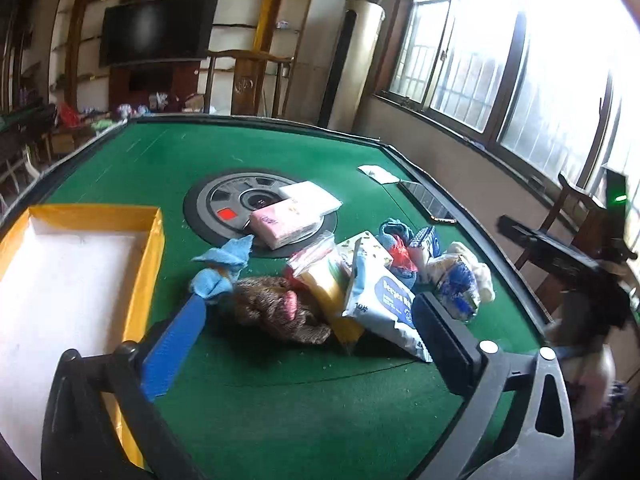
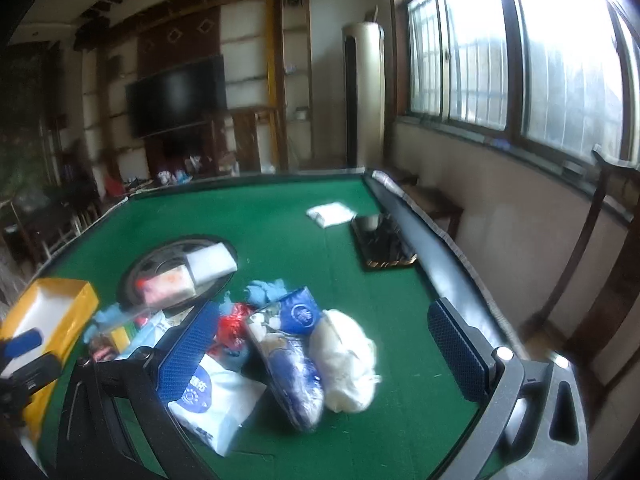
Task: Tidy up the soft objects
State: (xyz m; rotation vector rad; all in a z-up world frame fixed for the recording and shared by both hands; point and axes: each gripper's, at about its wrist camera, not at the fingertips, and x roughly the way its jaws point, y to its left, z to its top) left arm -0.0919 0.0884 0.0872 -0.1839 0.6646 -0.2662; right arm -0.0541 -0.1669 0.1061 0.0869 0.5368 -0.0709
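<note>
A heap of soft things lies on the green table (image 1: 160, 168): a brown knitted piece (image 1: 276, 308), a light blue cloth (image 1: 224, 268), a white and blue wipes pack (image 1: 380, 300), a yellow bagged item (image 1: 324, 280) and a white fluffy bundle (image 2: 344, 356). Two tissue packs (image 1: 296, 212) lie on the round centre plate. My left gripper (image 1: 312, 320) is open just before the brown piece, empty. My right gripper (image 2: 320, 332) is open above the wipes pack (image 2: 216, 396) and a blue bagged item (image 2: 292, 364), empty.
A yellow box (image 1: 154, 240) with a white inside stands at the left; it also shows in the right wrist view (image 2: 76, 312). A phone (image 2: 380, 244) and a white packet (image 2: 332, 214) lie near the table's right rail. Chairs stand beyond the right edge.
</note>
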